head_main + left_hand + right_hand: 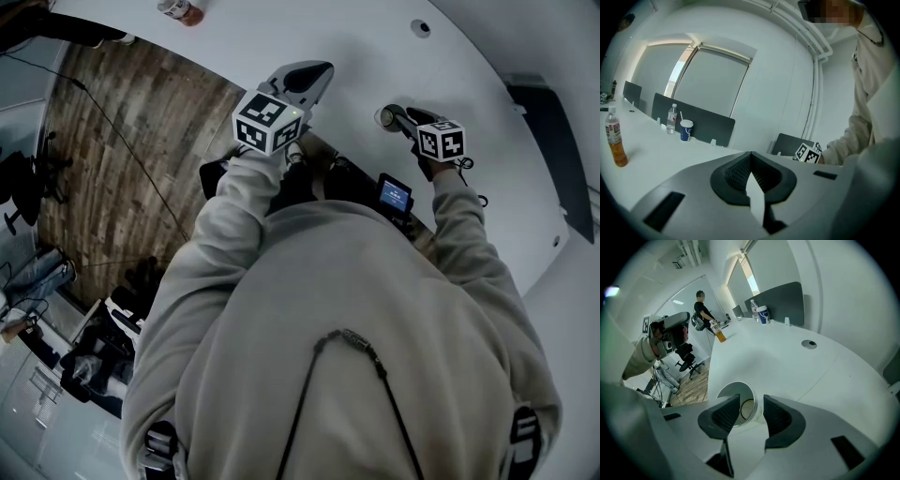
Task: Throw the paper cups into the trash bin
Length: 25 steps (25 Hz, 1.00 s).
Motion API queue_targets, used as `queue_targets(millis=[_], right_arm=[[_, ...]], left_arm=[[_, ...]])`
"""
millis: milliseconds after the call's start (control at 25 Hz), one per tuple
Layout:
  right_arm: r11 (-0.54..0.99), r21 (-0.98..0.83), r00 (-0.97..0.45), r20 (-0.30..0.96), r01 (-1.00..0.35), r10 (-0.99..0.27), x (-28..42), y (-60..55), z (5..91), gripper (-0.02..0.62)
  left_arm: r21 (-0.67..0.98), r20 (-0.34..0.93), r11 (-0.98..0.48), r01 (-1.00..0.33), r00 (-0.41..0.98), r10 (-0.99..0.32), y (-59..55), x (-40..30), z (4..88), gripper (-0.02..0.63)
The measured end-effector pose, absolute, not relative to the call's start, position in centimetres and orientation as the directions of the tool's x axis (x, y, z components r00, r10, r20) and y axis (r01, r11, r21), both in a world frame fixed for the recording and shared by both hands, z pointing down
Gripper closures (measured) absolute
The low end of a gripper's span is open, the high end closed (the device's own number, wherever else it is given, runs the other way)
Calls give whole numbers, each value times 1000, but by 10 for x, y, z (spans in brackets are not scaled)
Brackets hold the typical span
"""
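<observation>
A white paper cup (738, 401) lies tilted on its side between the jaws of my right gripper (753, 409), which is shut on it with one jaw on each side of its wall. In the head view this cup (385, 116) shows at the tip of the right gripper (392, 117), over the white table (375, 56). My left gripper (314, 72) hangs over the table edge to the left, and in its own view the left gripper (750, 163) is shut on nothing. No trash bin shows in any view.
A blue paper cup with a straw (686, 130) and a water bottle (671, 118) stand by a dark divider. A tea bottle (615, 140) stands on the table. A cable hole (809, 344) lies ahead. A person (702, 310) stands far off. Wooden floor (122, 159) lies left.
</observation>
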State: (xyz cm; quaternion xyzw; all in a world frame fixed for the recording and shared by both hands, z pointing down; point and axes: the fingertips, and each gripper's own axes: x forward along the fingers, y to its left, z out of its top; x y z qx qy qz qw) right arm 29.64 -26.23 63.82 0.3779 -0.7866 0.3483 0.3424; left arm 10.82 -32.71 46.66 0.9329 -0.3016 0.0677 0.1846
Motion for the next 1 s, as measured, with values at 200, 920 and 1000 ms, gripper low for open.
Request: queue_targets(millis=[200, 920, 1000], right_arm=[[474, -283, -471, 812, -834, -345, 299, -258, 647, 506], [535, -173, -463, 751, -827, -471, 313, -298, 565, 554], [535, -159, -471, 715, -830, -517, 323, -308, 544, 555]], left_arm=[[313, 241, -746, -589, 808, -537, -318, 108, 474, 603], [266, 267, -747, -609, 791, -551, -329, 133, 471, 603], [221, 302, -755, -618, 779, -549, -328, 145, 475, 603]])
